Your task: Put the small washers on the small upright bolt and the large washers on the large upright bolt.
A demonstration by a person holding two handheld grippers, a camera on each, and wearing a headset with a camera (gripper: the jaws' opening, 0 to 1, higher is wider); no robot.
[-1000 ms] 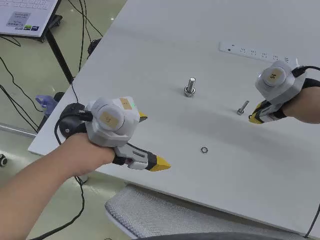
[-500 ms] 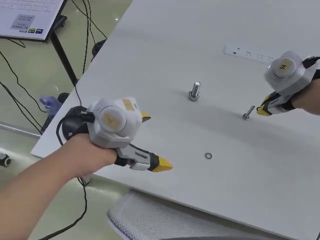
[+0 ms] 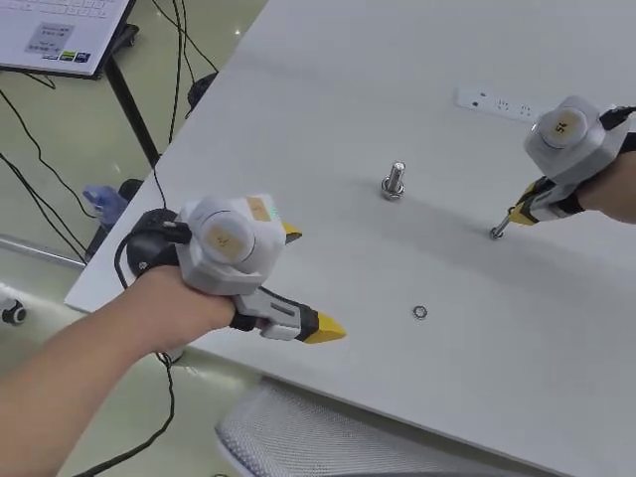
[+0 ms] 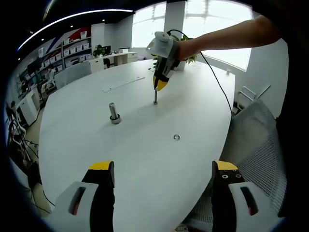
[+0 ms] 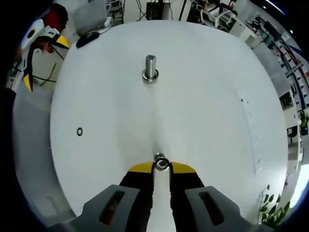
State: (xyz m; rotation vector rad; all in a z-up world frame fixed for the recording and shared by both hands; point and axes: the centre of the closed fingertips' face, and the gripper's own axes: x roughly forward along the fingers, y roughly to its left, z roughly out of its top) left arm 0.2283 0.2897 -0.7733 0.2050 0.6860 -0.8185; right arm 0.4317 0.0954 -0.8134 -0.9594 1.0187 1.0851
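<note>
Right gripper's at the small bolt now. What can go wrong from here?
The right gripper pinches what looks like a small washer atop the small bolt; released off-centre, it may fall beside it. A sideways push might tip that slim bolt. The loose washer lies on bare table, so the open left gripper could flick it away.

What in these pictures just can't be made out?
The large bolt: its base is too small in the head view to count washers there.
The small ring in the right gripper: the jaws hide whether it is over the small bolt yet, right gripper view.
The laptop screen: cut by the head view's edge, text too small.
</note>
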